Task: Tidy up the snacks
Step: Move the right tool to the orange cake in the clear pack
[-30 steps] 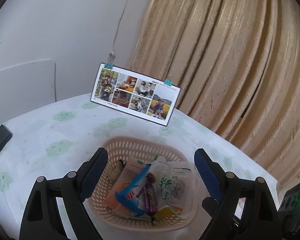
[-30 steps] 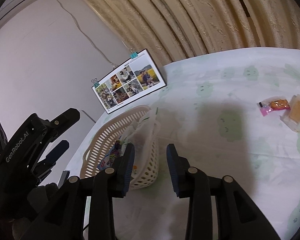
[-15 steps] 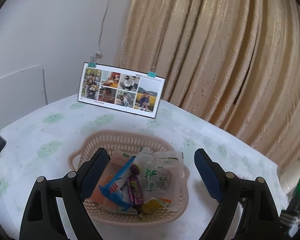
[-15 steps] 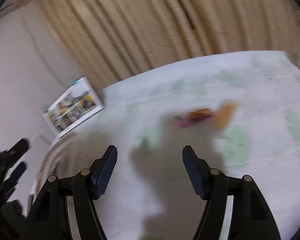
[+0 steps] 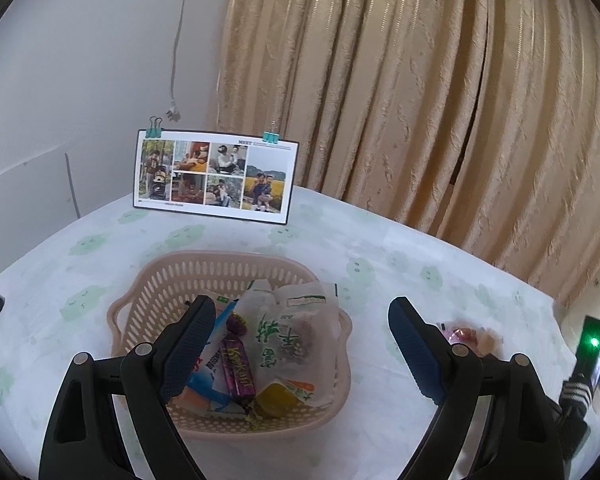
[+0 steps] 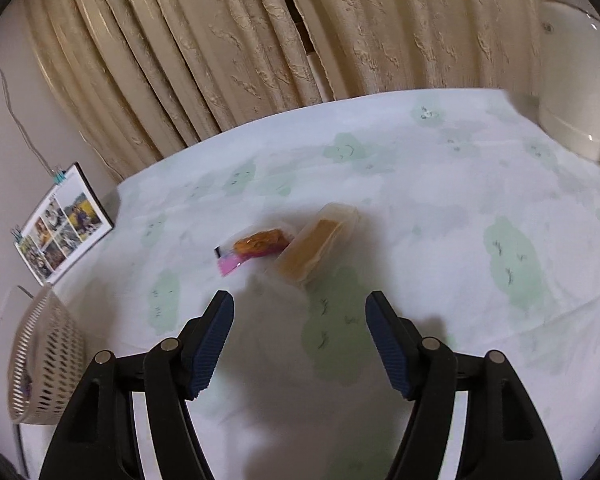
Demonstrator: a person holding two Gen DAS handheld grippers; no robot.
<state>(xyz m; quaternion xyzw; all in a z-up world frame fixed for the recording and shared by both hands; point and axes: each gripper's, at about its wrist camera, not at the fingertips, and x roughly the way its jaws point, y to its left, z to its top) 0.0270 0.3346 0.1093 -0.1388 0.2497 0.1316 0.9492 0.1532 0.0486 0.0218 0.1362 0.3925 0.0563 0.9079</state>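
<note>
A beige plastic basket (image 5: pixel 148 292) sits on the table and holds several snack packets, among them a clear bag with green print (image 5: pixel 288 332) and a purple candy bar (image 5: pixel 238 368). My left gripper (image 5: pixel 296 344) hangs open above the basket, holding nothing. In the right wrist view, a pink-and-orange snack packet (image 6: pixel 252 246) and a clear pack with a tan cake (image 6: pixel 316 246) lie side by side on the cloth. My right gripper (image 6: pixel 300 340) is open just short of them. The basket (image 6: pixel 40 364) shows at the left edge.
A photo card (image 5: pixel 214 176) with binder clips stands at the table's back by the wall. Beige curtains (image 5: pixel 420 100) hang behind. The table carries a white cloth (image 6: pixel 460 200) with green cloud prints. A white appliance (image 6: pixel 572 80) sits at the far right.
My right gripper has swung away from the basket toward the two loose snacks and its jaws have opened wider. The left gripper has drifted slightly, keeping the basket below it.
</note>
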